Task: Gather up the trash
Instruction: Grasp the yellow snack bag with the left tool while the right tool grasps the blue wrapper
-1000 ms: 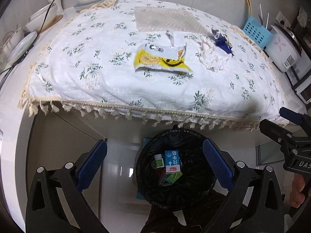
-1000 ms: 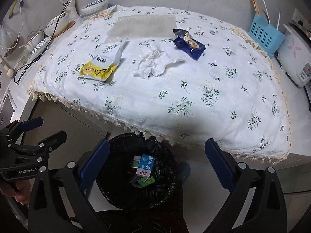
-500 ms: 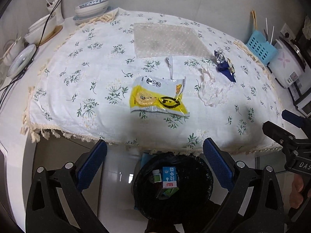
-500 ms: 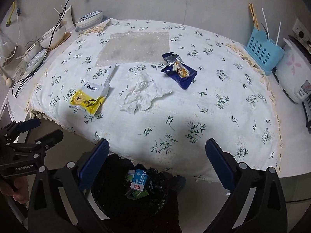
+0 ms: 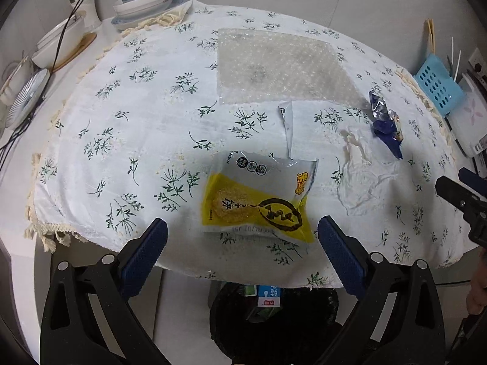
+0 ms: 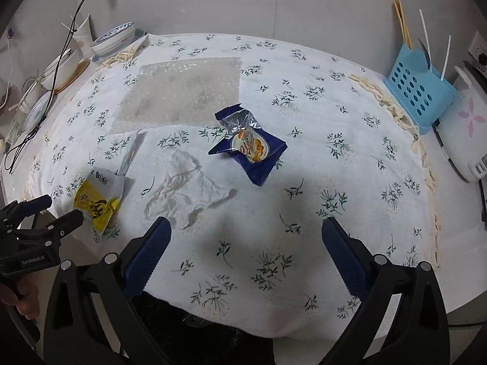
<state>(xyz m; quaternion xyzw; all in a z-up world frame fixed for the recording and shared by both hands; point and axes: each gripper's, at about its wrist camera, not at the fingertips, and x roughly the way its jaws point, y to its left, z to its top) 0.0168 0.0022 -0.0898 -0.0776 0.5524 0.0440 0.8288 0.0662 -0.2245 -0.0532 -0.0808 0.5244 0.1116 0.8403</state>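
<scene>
A yellow and white snack packet (image 5: 258, 200) (image 6: 97, 200) lies flat near the front edge of the floral tablecloth (image 5: 121, 140) (image 6: 334, 182). My left gripper (image 5: 242, 240) (image 6: 48, 213) hovers open just in front of it, empty. A crumpled white tissue (image 5: 362, 179) (image 6: 182, 194) lies to its right. A blue wrapper (image 5: 386, 124) (image 6: 249, 144) lies farther back. My right gripper (image 6: 246, 243) (image 5: 459, 188) stands open over the cloth, right of the tissue, holding nothing. A black-lined bin (image 5: 274, 319) below the table edge holds small cartons.
A sheet of bubble wrap (image 5: 274, 64) (image 6: 182, 91) lies at the back of the cloth. Bowls and plates (image 5: 143, 0) (image 6: 112, 38) with a cable stand at the far left. A blue utensil basket (image 6: 420, 91) (image 5: 438, 86) and a white appliance (image 6: 462, 133) stand at the right.
Both grippers have risen and moved forward from over the bin to above the table's front edge. The left one now sits close to the yellow packet. Both stayed open.
</scene>
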